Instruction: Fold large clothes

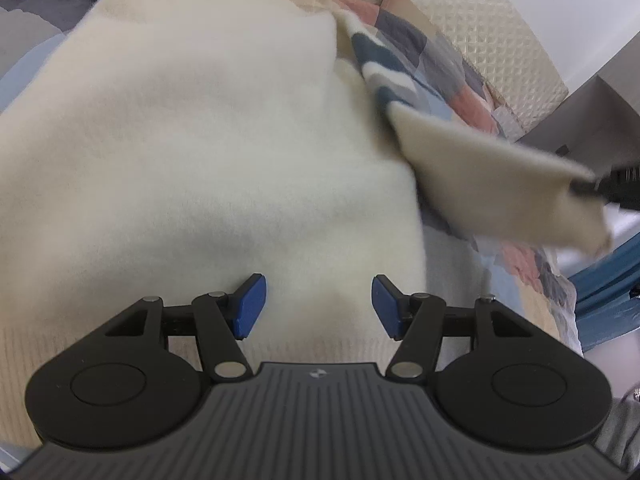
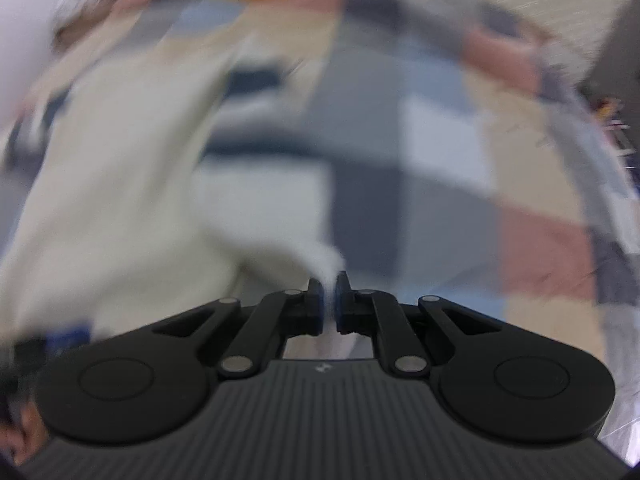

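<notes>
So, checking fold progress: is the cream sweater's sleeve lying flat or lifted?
Lifted. The sleeve hangs above the patchwork quilt, its cuff pinched by the shut right gripper; the sweater body lies spread.

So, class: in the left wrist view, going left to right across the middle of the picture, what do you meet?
Cream sweater → its lifted sleeve → right gripper pinching the sleeve's end → grey cabinet.
</notes>
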Motion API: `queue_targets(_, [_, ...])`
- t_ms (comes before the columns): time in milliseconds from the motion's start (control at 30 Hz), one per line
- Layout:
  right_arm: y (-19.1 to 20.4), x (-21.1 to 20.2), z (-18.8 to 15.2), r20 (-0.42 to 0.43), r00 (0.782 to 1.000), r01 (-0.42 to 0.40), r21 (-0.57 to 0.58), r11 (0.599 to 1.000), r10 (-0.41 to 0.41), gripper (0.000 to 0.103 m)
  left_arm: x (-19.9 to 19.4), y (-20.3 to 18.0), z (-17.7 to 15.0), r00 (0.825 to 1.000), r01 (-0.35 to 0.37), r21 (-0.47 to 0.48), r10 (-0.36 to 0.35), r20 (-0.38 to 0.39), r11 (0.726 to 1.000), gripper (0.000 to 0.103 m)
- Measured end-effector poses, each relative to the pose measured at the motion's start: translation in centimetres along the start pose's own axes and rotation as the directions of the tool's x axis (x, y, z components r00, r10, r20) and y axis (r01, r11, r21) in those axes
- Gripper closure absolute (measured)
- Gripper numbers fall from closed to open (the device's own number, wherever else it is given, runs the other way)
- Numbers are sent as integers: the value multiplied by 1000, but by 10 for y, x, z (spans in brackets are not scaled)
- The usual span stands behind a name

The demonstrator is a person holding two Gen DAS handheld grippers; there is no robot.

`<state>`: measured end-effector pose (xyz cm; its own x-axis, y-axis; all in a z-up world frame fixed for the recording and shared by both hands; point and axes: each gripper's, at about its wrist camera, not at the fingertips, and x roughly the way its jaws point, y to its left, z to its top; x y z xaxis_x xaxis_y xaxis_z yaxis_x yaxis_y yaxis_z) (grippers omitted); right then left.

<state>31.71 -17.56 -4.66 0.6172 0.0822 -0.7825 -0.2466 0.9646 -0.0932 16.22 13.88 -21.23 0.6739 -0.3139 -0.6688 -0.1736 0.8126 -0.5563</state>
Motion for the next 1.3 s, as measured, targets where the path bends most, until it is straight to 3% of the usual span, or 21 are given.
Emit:
queue_targets(133, [-59,2,45,127,988,74,136,988,-92,94,-7,-2,2,999,5,24,-6,47,1000,38])
queue_targets(333, [-117,32,114,241,916,258,257,931,-320,95,-14,-6,6,995,0,54,-6,104,999,39])
queue_targets(533, [-186,97,152,193,885,332,374,866,-423,95,-11,-12,14,993,-13,95,1,119,995,39])
queue_targets(667, [-232,175,149,78,900,360,423,832,-429,95,1,-19,29,993,-3,121,-12,119,993,39])
queue_targets(800, [-260,247,122,-34,928,339,493,801,-371,94,15,-24,38,994,-14,163,-4,105,986,38])
queue_targets(967, [-279,297,95,-29,956,262,536,803,-293,94,32,-19,42,997,-28,178,15,78,984,39])
queue_targets(1100, [-284,299,85,11,972,189,564,804,-237,88,36,-17,44,997,-24,173,12,72,985,38])
queue_targets(1133, [-287,299,85,13,976,172,576,799,-220,84,36,-18,44,997,-25,172,12,73,985,38])
queue_targets(1300, [-301,269,71,91,975,98,639,763,-202,37,34,-24,37,995,-41,199,23,95,979,38])
